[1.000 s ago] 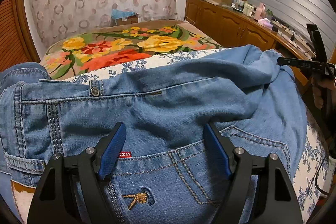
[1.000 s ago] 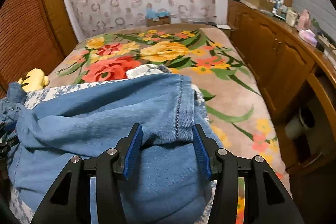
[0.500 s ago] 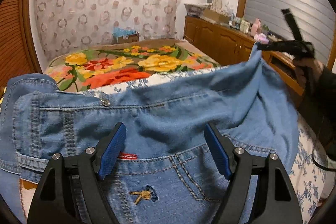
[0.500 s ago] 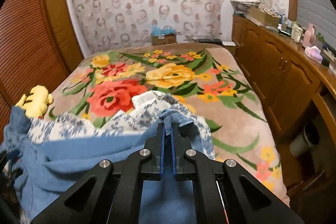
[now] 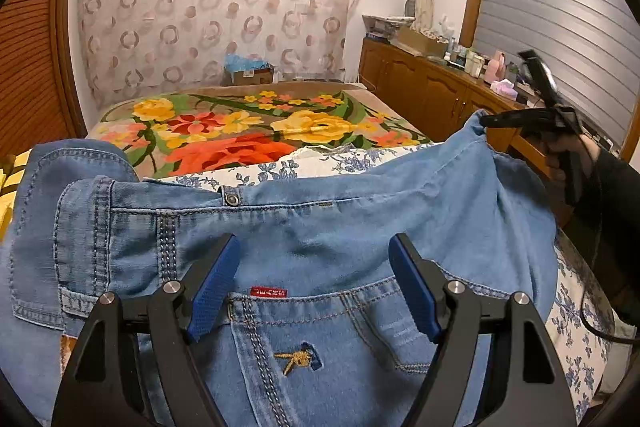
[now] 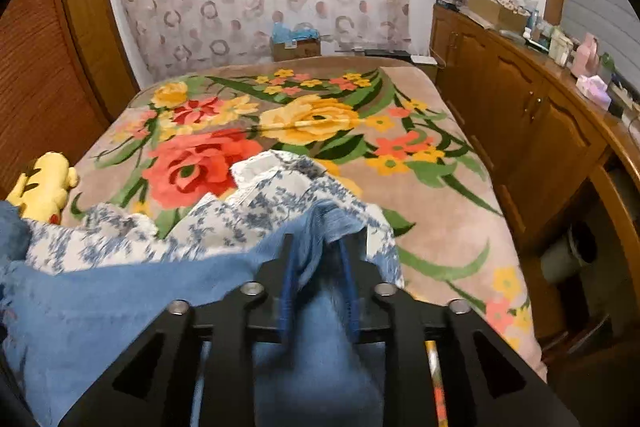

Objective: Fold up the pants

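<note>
Light blue jeans lie across the bed, waistband button and red label facing me. My left gripper hovers open over the back pocket, with nothing between its pads. At the right of that view, my right gripper holds up a raised corner of a leg. In the right wrist view the jeans bunch up at my right gripper. Its jaws are opening, and the folded hem still sits between the parted blue pads.
A flowered blanket covers the bed, with a blue-and-white sheet under the jeans. A yellow plush toy lies at the left edge. Wooden cabinets run along the right. A person's hand grips the right tool.
My right gripper shut on the leg hem, lifted it and carried it sideways; now its pads have parted again. The left gripper stayed open and rose slightly over the pocket.
</note>
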`<move>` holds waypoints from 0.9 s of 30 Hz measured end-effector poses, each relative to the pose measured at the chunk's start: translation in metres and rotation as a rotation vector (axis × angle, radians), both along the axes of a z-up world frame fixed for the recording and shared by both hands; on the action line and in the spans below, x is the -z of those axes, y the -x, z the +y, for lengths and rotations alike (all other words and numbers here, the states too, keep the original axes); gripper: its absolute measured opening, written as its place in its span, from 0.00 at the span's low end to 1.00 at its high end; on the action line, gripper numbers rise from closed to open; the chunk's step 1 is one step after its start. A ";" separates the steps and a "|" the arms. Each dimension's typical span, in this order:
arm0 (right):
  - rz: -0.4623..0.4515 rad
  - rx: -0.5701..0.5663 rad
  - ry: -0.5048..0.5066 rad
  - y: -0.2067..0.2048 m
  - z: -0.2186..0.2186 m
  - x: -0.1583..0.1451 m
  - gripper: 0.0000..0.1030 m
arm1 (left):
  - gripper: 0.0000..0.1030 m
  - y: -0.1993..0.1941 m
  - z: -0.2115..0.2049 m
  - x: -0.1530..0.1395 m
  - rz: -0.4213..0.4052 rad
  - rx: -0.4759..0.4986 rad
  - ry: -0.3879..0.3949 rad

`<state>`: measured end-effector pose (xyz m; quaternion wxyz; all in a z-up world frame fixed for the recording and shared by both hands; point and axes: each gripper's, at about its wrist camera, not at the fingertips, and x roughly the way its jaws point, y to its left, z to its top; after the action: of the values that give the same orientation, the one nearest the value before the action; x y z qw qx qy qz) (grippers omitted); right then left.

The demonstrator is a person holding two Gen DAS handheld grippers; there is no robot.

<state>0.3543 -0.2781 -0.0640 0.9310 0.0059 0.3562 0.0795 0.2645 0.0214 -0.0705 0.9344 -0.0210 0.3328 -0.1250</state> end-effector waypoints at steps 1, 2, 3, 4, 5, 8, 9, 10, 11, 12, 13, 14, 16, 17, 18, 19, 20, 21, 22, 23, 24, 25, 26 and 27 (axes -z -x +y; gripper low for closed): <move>-0.005 0.001 0.002 0.005 0.004 -0.011 0.32 | 0.75 0.001 0.000 -0.001 0.002 0.000 -0.002; -0.011 0.001 0.002 0.015 0.000 -0.011 0.34 | 0.75 0.002 -0.001 -0.001 0.005 -0.001 -0.007; -0.013 0.001 0.002 0.023 -0.004 -0.014 0.35 | 0.75 0.004 -0.001 -0.002 0.008 -0.002 -0.011; -0.014 0.002 0.001 0.032 -0.004 -0.017 0.36 | 0.75 0.006 -0.001 -0.003 0.009 -0.002 -0.012; -0.016 0.004 -0.005 0.043 -0.009 -0.017 0.36 | 0.75 0.008 -0.001 -0.004 0.011 -0.003 -0.011; -0.006 0.018 -0.014 0.072 -0.026 -0.011 0.38 | 0.75 0.016 0.002 -0.006 0.018 -0.004 -0.015; -0.001 0.026 -0.012 0.086 -0.025 -0.011 0.38 | 0.75 0.019 0.003 -0.007 0.019 -0.008 -0.022; 0.007 0.034 -0.010 0.095 -0.029 -0.008 0.38 | 0.75 0.021 0.004 -0.007 0.020 -0.012 -0.026; 0.013 0.043 -0.014 0.103 -0.034 -0.005 0.39 | 0.75 0.025 0.006 -0.007 0.022 -0.017 -0.030; 0.021 0.048 -0.024 0.111 -0.037 -0.002 0.39 | 0.75 0.029 0.009 -0.008 0.022 -0.024 -0.033; 0.028 0.049 -0.035 0.117 -0.039 0.001 0.39 | 0.75 0.032 0.012 -0.008 0.022 -0.029 -0.034; 0.036 0.051 -0.046 0.123 -0.041 0.005 0.40 | 0.75 0.036 0.015 -0.008 0.022 -0.037 -0.034; 0.049 0.048 -0.064 0.126 -0.038 0.009 0.40 | 0.75 0.043 0.021 -0.009 0.022 -0.051 -0.037; 0.053 0.046 -0.074 0.128 -0.037 0.011 0.40 | 0.75 0.047 0.024 -0.009 0.022 -0.057 -0.041; 0.059 0.046 -0.080 0.128 -0.035 0.010 0.40 | 0.75 0.049 0.026 -0.010 0.022 -0.063 -0.047; 0.063 0.050 -0.081 0.130 -0.034 0.010 0.40 | 0.75 0.054 0.029 -0.010 0.023 -0.072 -0.053; 0.067 0.053 -0.083 0.131 -0.034 0.012 0.40 | 0.75 0.058 0.031 -0.011 0.023 -0.077 -0.056; 0.068 0.056 -0.087 0.135 -0.034 0.011 0.40 | 0.75 0.062 0.034 -0.011 0.024 -0.084 -0.060; 0.069 0.058 -0.095 0.137 -0.035 0.011 0.40 | 0.75 0.067 0.037 -0.010 0.025 -0.095 -0.064; 0.069 0.060 -0.100 0.138 -0.035 0.012 0.40 | 0.75 0.071 0.039 -0.010 0.026 -0.104 -0.066; 0.071 0.057 -0.102 0.139 -0.034 0.010 0.40 | 0.75 0.076 0.044 -0.009 0.029 -0.118 -0.067; 0.077 0.042 -0.100 0.138 -0.031 0.011 0.41 | 0.75 0.079 0.047 -0.007 0.033 -0.128 -0.068; 0.080 0.027 -0.096 0.137 -0.028 0.010 0.42 | 0.75 0.083 0.053 -0.005 0.038 -0.142 -0.070; 0.082 0.017 -0.092 0.137 -0.027 0.011 0.44 | 0.75 0.088 0.059 -0.003 0.044 -0.160 -0.074</move>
<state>0.2170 -0.3047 -0.0746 0.9150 0.0550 0.3901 0.0874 0.1761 0.0804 -0.0676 0.9341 -0.0159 0.3548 -0.0369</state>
